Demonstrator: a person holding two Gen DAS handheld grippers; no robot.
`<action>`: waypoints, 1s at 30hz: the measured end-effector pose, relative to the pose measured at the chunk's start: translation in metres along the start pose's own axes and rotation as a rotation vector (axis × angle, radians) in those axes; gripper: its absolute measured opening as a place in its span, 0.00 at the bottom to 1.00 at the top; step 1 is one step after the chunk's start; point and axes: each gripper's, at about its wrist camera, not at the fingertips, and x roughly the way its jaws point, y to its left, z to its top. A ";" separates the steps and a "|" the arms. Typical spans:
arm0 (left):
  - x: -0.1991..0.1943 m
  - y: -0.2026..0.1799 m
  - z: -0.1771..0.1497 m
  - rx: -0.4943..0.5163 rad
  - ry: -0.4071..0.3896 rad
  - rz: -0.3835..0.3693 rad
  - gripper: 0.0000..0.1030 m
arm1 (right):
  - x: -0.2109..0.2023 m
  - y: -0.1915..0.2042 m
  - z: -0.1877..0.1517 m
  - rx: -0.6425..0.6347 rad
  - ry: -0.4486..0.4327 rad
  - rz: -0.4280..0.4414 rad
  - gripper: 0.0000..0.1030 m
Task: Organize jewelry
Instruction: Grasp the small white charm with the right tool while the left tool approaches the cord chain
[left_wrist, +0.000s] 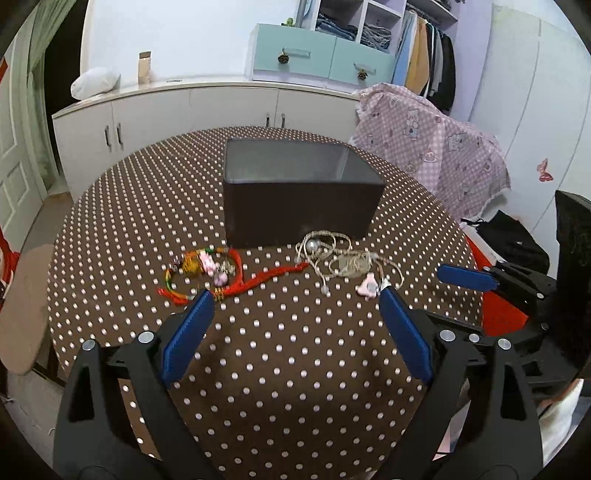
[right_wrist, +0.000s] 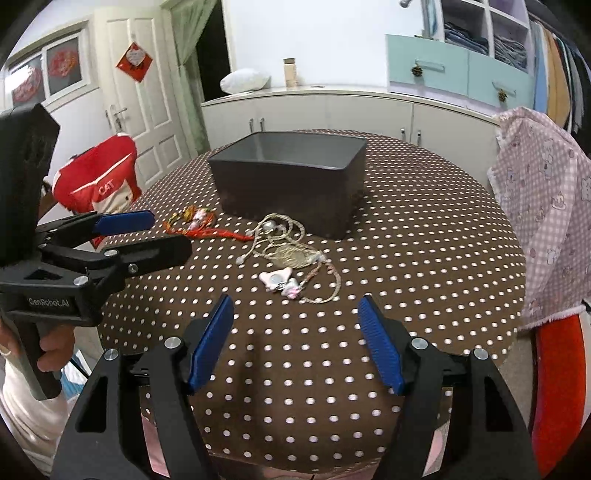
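Before the dark box (left_wrist: 301, 192), seen from the left wrist, a red cord bracelet (left_wrist: 207, 271) and a beige rope necklace (left_wrist: 341, 258) lie on the dotted tabletop (left_wrist: 280, 369), likely staged for dropping in. The left gripper (left_wrist: 295, 306) hovers with its jaws apart, holding nothing.

From the right wrist, the right gripper (right_wrist: 295, 314) hovers near the necklace, its jaws apart too; bare cloth right of the box leaves room.
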 end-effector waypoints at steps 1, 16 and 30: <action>0.001 0.001 -0.003 0.003 -0.001 -0.004 0.87 | 0.002 0.002 0.000 -0.007 -0.001 0.009 0.64; 0.016 0.011 -0.014 0.005 -0.002 -0.046 0.87 | 0.036 0.003 0.012 -0.129 0.048 -0.024 0.21; 0.030 0.000 -0.005 0.044 0.033 -0.114 0.87 | 0.017 -0.004 0.007 -0.140 -0.019 -0.001 0.09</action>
